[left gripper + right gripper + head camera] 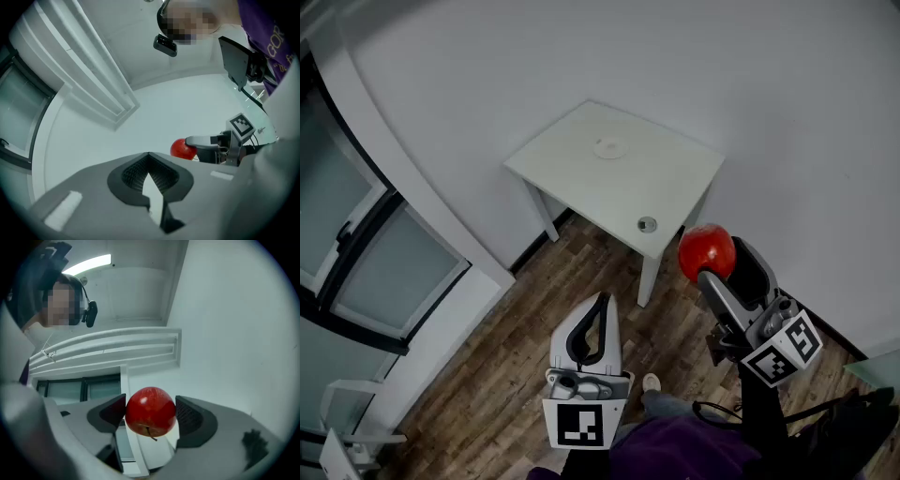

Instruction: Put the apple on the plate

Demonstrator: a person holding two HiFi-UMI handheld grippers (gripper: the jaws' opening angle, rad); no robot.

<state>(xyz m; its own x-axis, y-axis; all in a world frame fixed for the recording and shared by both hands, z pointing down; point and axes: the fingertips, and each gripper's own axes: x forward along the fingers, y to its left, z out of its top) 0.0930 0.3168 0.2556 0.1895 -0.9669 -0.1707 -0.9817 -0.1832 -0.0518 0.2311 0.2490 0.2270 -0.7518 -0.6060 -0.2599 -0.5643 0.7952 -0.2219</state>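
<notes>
Where the person stands on the brown wood-plank floor (516, 347), the two hand-held tools lie nearest the camera. The left gripper (600, 302) has its jaws pressed together on nothing and sits short of the table. The right gripper (151, 419) pinches the glossy red apple (706, 251) between its two ribbed dark pads. One pad bears on each flank, the fruit is clear of every surface, and its stalk shows on the underside in the right gripper view. Being nearly round, the apple offers no long axis to align.

Ahead stands the small square white table (572, 183). In the head view the apple appears just off its near right corner, and a small round grey fitting (647, 224) shows in the top by that corner. The target, a small round white plate (609, 147), sits empty on the far half of the top — up and to the left of the apple in the head view, well apart from it.

Judged from this layout, the right gripper is the nearer of the two. It would need to carry forward and leftward, past the fitting, before lowering. Behind the table rise plain white walls (787, 84) — dark-framed glazed panels (356, 234) run along the left.
</notes>
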